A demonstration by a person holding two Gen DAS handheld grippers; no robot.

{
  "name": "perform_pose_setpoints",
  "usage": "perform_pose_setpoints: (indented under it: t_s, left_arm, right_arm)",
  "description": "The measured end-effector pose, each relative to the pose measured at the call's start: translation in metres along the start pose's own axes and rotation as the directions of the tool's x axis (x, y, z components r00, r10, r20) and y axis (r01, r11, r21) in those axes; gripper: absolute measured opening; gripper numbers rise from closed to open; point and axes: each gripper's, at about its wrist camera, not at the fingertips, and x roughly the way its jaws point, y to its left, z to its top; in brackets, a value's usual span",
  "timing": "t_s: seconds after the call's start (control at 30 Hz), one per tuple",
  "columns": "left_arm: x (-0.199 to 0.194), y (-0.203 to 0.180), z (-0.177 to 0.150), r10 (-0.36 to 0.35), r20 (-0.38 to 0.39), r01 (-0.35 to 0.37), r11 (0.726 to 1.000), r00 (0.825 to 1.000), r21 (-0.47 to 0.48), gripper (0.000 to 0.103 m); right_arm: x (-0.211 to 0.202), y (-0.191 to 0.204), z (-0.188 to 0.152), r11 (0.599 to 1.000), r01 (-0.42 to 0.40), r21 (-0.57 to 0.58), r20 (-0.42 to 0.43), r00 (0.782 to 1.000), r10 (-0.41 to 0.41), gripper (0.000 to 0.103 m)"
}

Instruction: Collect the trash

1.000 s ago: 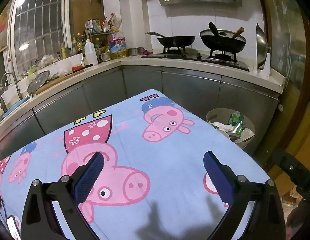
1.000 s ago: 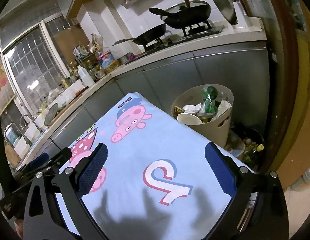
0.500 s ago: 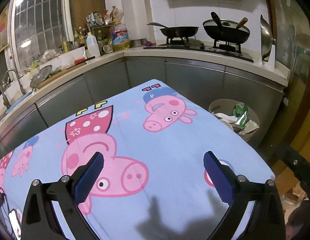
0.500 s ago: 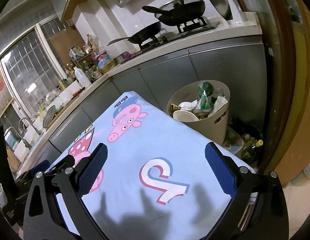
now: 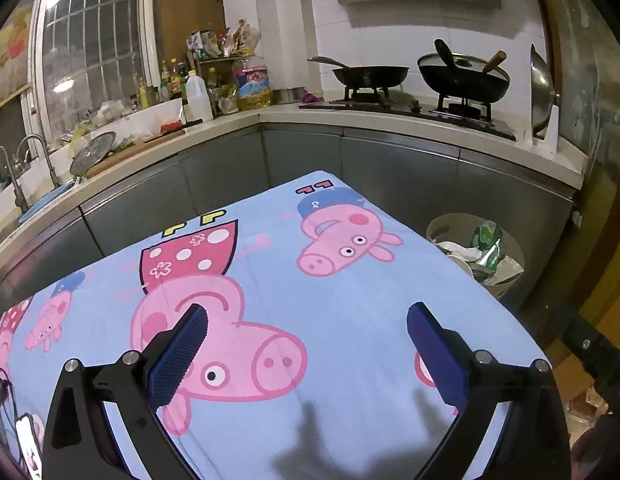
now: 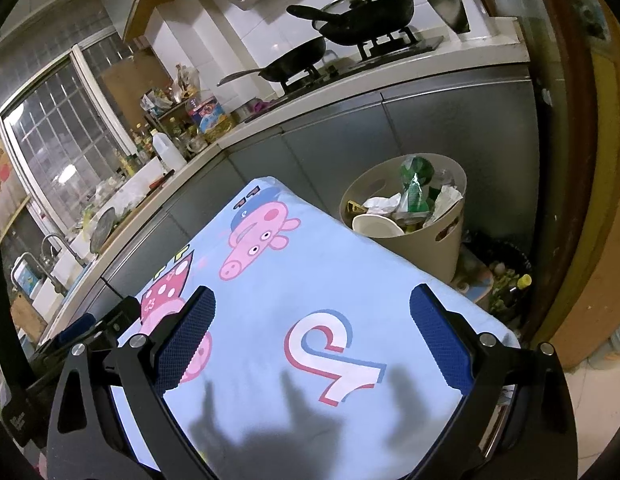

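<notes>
Left wrist view: the left gripper (image 5: pixel 306 344) hangs over the cartoon-print cloth (image 5: pixel 349 292) on the worktop, fingers spread and empty. No trash lies on the cloth; the trash bin (image 5: pixel 475 252), already filled, stands off the worktop's far right edge.

Right wrist view: the right gripper (image 6: pixel 311 336), equally released, is nearer the trash bin (image 6: pixel 405 208), ahead and right. Kitchen counters (image 6: pixel 349 120) behind.
</notes>
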Motion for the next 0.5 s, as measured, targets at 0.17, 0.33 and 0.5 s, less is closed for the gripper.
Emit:
perform_pose_setpoints:
  t_s: [0.17, 0.33, 0.5]
  left_arm:
    - [-0.0018, 0.0008, 0.0006, 0.003, 0.009, -0.003, 1.0, 1.0, 0.005, 0.099]
    - [-0.0025, 0.0023, 0.0008, -0.021, 0.013, 0.021, 1.0, 1.0, 0.001, 0.099]
    - [-0.0006, 0.0028, 0.0002, -0.038, 0.004, 0.038, 0.999, 0.999, 0.004, 0.099]
  right_arm:
    - [0.0003, 0.0016, 0.0008, 1.0, -0.004, -0.003, -0.003, 1.0, 0.004, 0.097]
    - [-0.0021, 0.003, 0.0013, 1.0, -0.005, -0.007, 0.01, 1.0, 0.005, 0.097]
    - [-0.0012, 0.002, 0.0026, 1.0, -0.005, -0.004, 0.007, 1.0, 0.005, 0.097]
